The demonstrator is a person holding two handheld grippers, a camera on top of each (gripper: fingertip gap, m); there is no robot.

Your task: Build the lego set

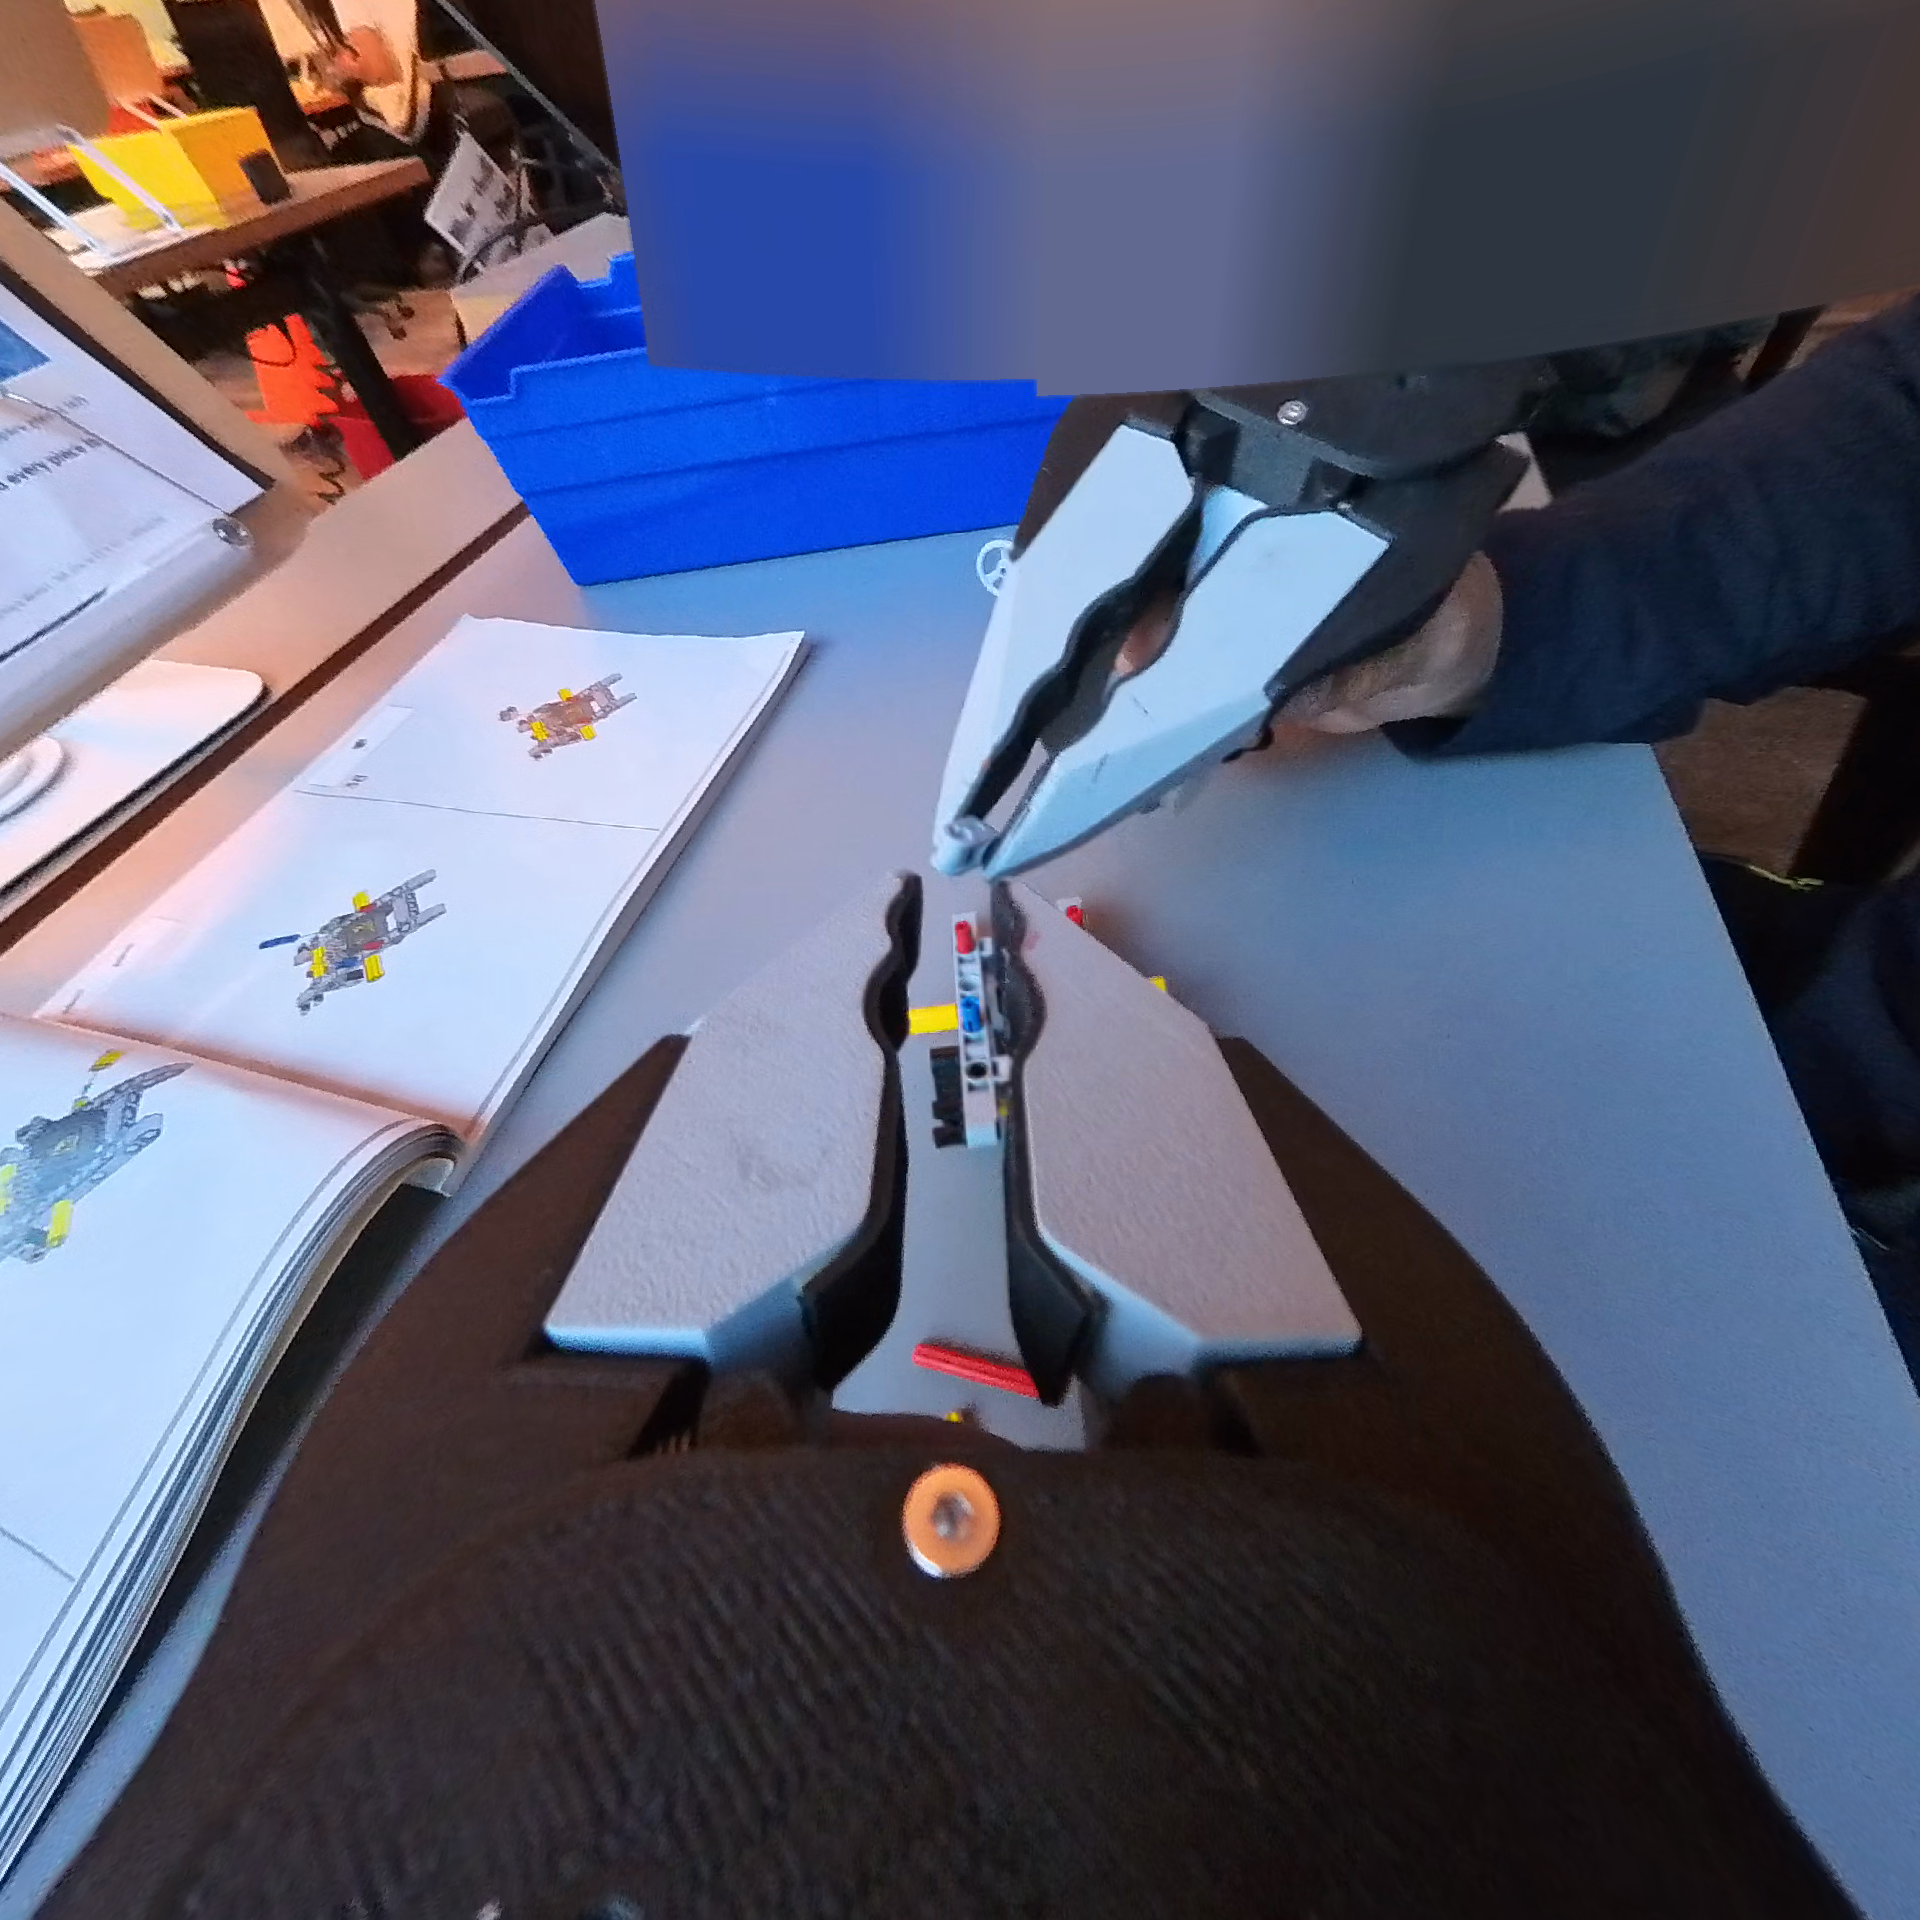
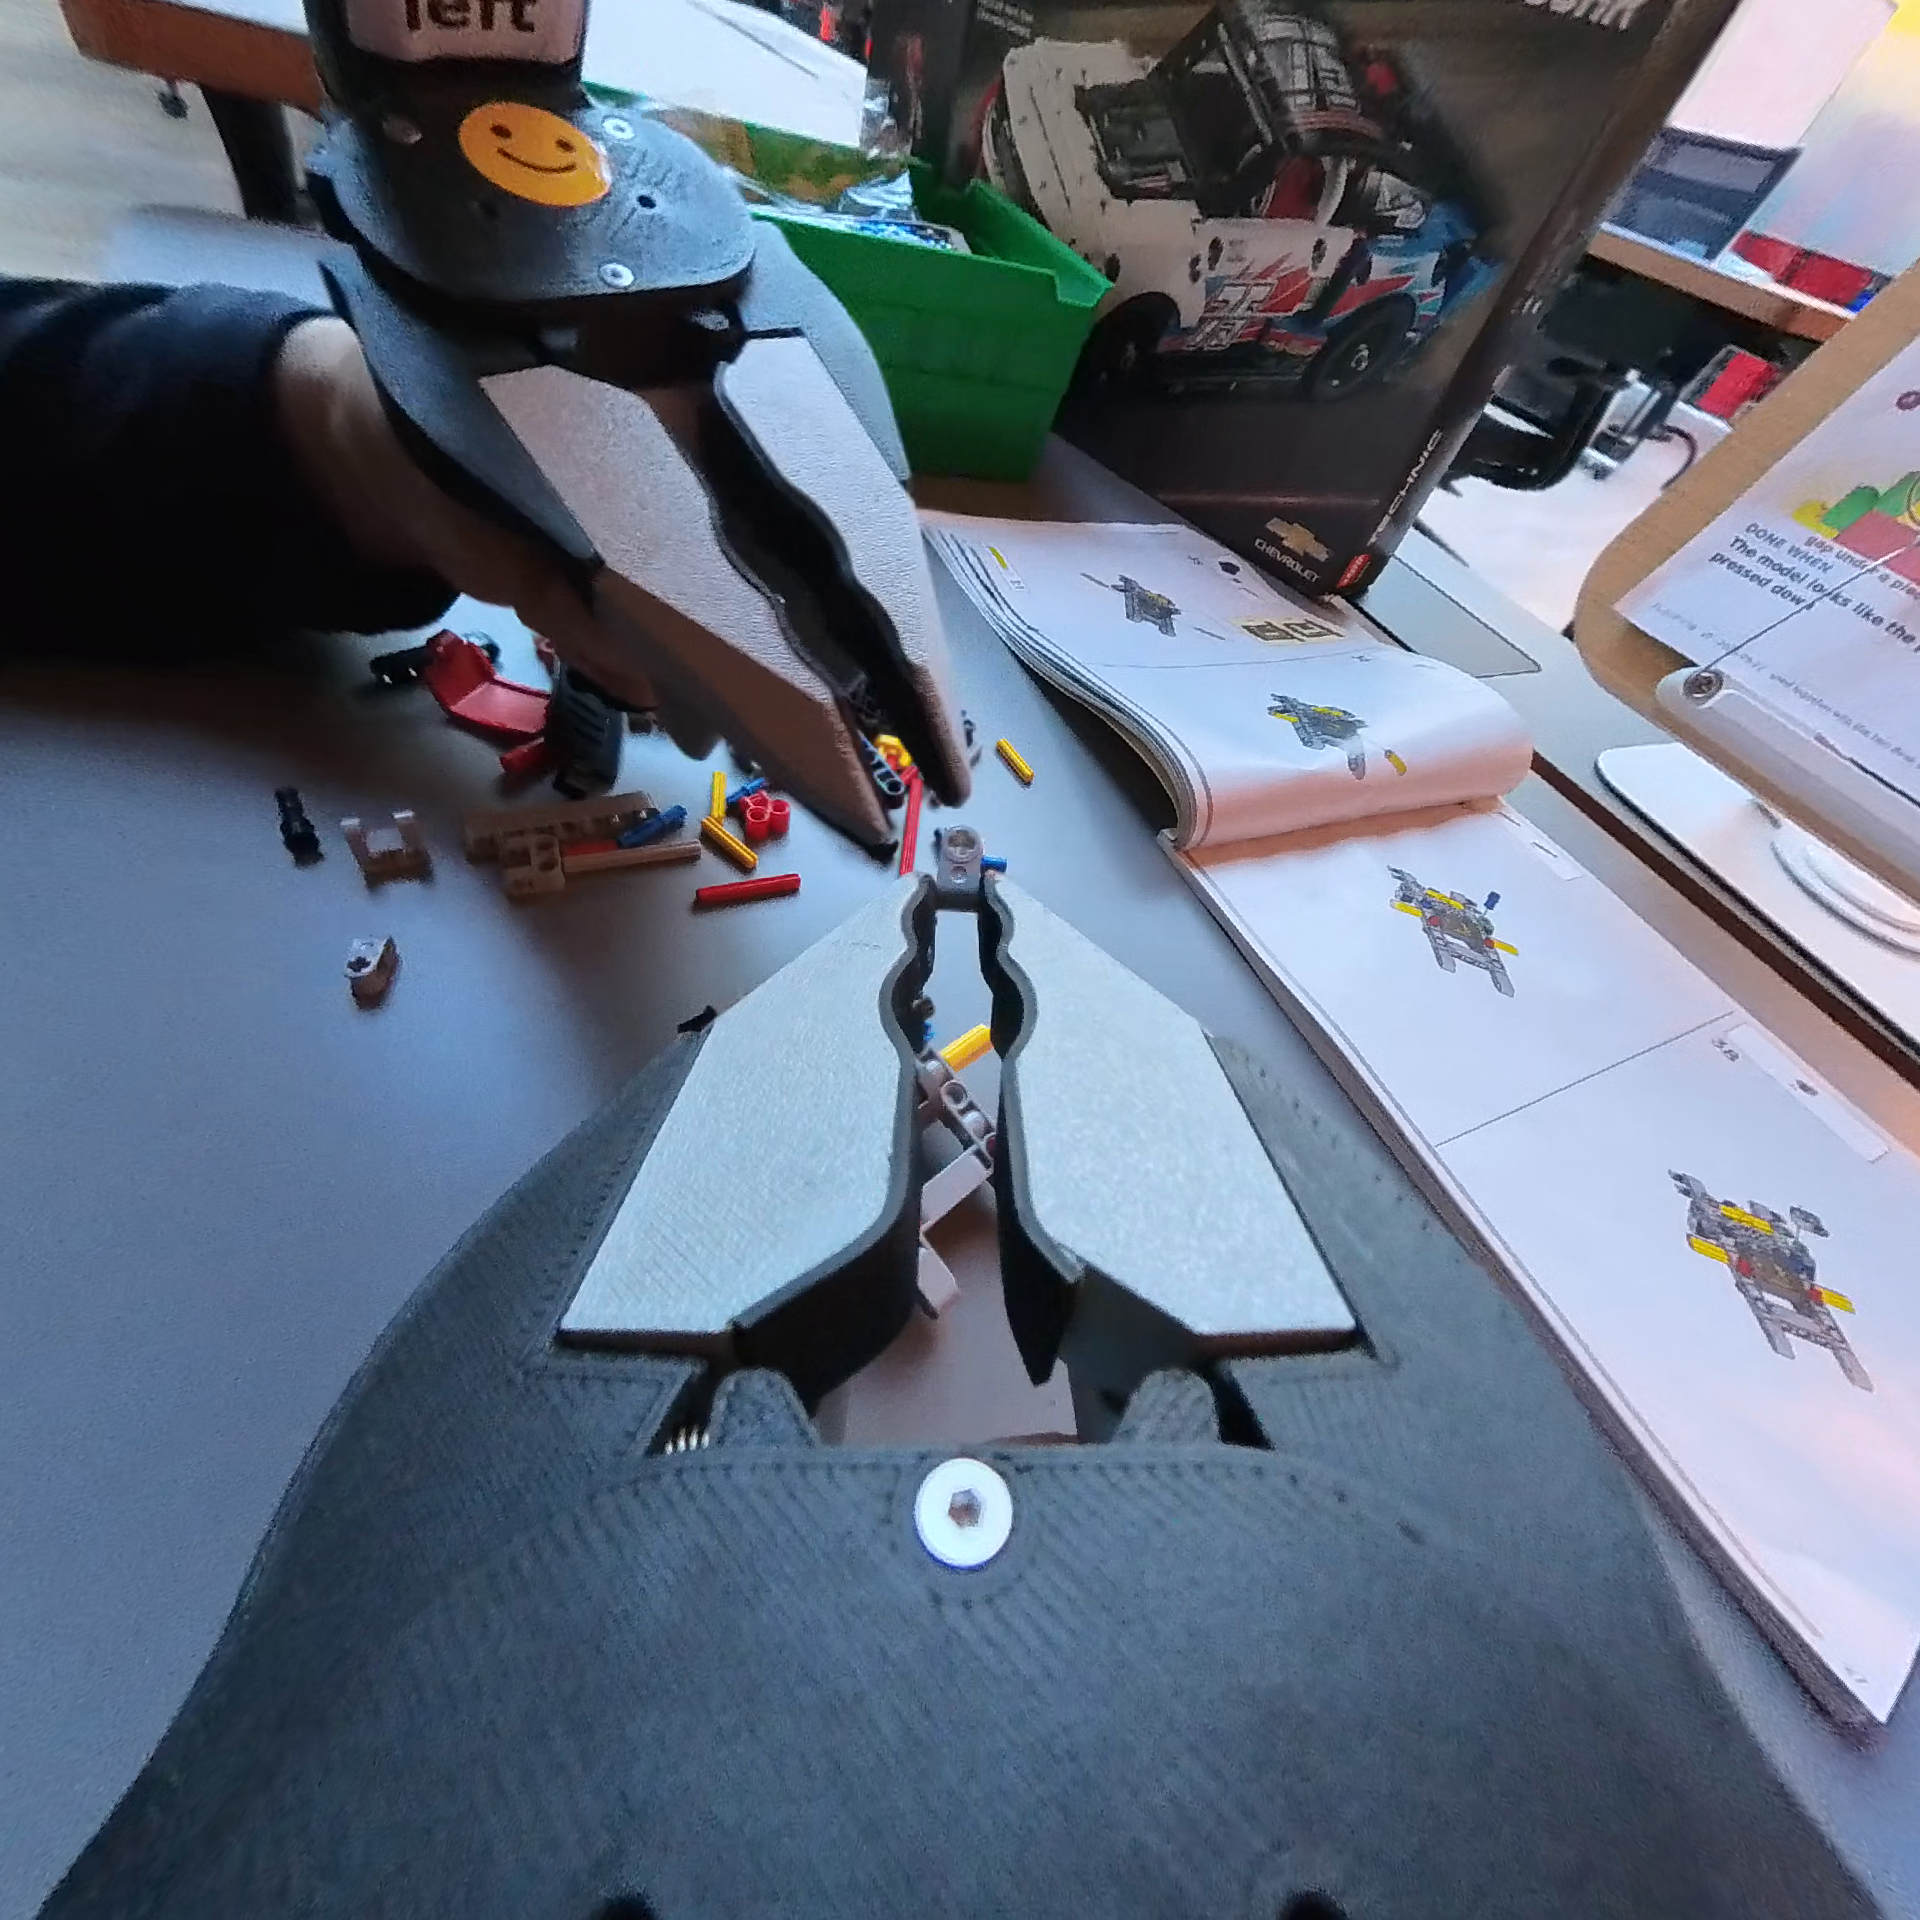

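Booklet [image 1: 468,831]: lay open on the table [image 1: 1455,1039], left of both grippers.
Left gripper [image 1: 956,894]: narrowly parted around a grey beam assembly [image 1: 977,1023]; whether it was actually gripped could not be told.
Right gripper [image 2: 956,894]: tips pinched a small grey connector [image 2: 958,862], just beyond the left gripper's tips.

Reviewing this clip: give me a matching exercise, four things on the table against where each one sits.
Things:
1. small grey connector
2. green bin
3. instruction booklet
4. red rod

Places:
a. lying open on the table
b. pinched at the tips of the right tongs
c. beside the box with a car picture
d. lying loose among small pieces

Pairs: 1-b, 2-c, 3-a, 4-d
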